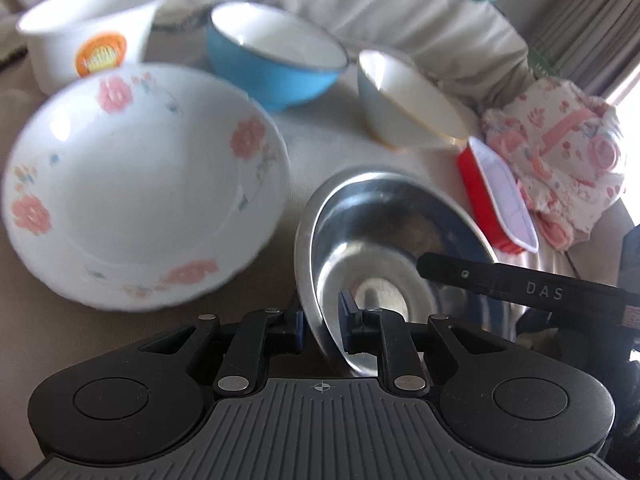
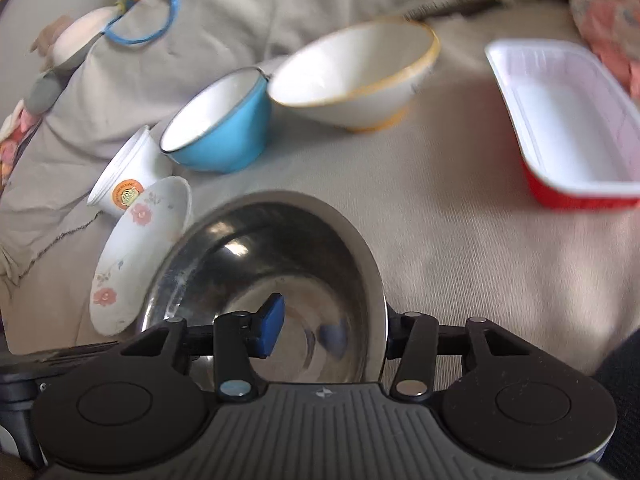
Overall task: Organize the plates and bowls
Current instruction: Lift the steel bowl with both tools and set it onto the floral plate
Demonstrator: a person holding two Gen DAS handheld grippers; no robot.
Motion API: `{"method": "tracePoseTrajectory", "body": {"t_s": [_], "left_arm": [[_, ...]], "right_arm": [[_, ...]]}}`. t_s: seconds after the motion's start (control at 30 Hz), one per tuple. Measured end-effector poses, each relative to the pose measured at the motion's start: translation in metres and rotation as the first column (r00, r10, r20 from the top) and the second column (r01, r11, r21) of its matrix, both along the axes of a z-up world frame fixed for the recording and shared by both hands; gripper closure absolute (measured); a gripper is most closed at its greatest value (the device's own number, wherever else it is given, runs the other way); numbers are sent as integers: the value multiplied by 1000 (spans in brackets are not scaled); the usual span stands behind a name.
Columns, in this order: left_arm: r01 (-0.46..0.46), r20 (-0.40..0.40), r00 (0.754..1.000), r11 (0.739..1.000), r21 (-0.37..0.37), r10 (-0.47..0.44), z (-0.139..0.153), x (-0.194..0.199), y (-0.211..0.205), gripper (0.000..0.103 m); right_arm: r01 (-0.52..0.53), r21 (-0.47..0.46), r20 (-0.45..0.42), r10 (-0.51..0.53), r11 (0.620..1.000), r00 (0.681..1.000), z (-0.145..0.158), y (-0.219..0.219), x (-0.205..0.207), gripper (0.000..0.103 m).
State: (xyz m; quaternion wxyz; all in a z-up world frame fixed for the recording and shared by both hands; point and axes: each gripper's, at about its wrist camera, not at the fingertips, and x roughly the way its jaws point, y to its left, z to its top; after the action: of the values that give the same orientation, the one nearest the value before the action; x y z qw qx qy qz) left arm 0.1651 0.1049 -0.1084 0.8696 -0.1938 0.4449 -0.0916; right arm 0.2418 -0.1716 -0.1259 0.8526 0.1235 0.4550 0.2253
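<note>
Steel bowl (image 1: 384, 248) sits rim-pinched by left tool (image 1: 323, 330) and right tool (image 2: 328, 330).

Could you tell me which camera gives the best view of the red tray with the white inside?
The right wrist view: the red tray lies open toward the camera, so its white inside and red wall both show, though the frame edge cuts it. In the left wrist view it appears steeply foreshortened and blurred, beside the floral cloth.

one steel bowl (image 2: 280, 264), one blue bowl (image 2: 224, 128), one white bowl with a yellow rim (image 2: 356, 76), one floral plate (image 1: 136, 184), one white paper cup (image 1: 88, 36), one red rectangular tray (image 2: 568, 120), and two claws, left claw (image 1: 322, 330) and right claw (image 2: 328, 330).
</note>
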Motion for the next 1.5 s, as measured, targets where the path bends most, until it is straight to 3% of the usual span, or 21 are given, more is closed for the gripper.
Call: {"method": "tracePoseTrajectory", "body": {"t_s": [0.2, 0.27, 0.33, 0.43, 0.53, 0.7, 0.9, 1.1, 1.3, 1.5], "left_arm": [[-115, 151, 983, 993, 33, 108, 45, -7, 44, 83], [-163, 177, 973, 983, 81, 147, 55, -2, 62, 83], [-217, 187, 963, 970, 108, 195, 57, 2, 81, 82], [-308, 163, 943, 948, 84, 292, 47, 4, 106, 83], [-340, 144, 935, 936, 92, 325, 33, 6, 111, 83], [-341, 119, 937, 931, 129, 327, 20, 16, 110, 84], [-379, 95, 925, 907, 185, 367, 9, 17, 116, 84], [-406, 128, 912, 904, 135, 390, 11, 9, 125, 84], [-407, 132, 911, 901, 148, 390, 10, 9, 125, 82], [-438, 176, 893, 890, 129, 414, 14, 3, 127, 83]], "right_arm": [[-95, 55, 102, 89, 994, 991, 48, 34, 9, 56], [-144, 33, 158, 137, 989, 978, 58, 62, 16, 56], [-193, 0, 193, 190, 981, 963, 59, 93, 27, 56], [-270, -18, 172, 269, 963, 948, 47, 134, 45, 56], [-334, -61, 173, 339, 941, 925, 32, 161, 49, 56], [-345, -97, 243, 358, 934, 902, 22, 161, 35, 56], [-394, -74, 211, 401, 916, 892, 8, 160, 37, 58], [-392, -118, 228, 409, 912, 884, 10, 162, 28, 58], [-368, -149, 249, 395, 918, 884, 15, 162, 23, 57], [-305, -220, 371, 369, 927, 852, 25, 161, 10, 44]]}}
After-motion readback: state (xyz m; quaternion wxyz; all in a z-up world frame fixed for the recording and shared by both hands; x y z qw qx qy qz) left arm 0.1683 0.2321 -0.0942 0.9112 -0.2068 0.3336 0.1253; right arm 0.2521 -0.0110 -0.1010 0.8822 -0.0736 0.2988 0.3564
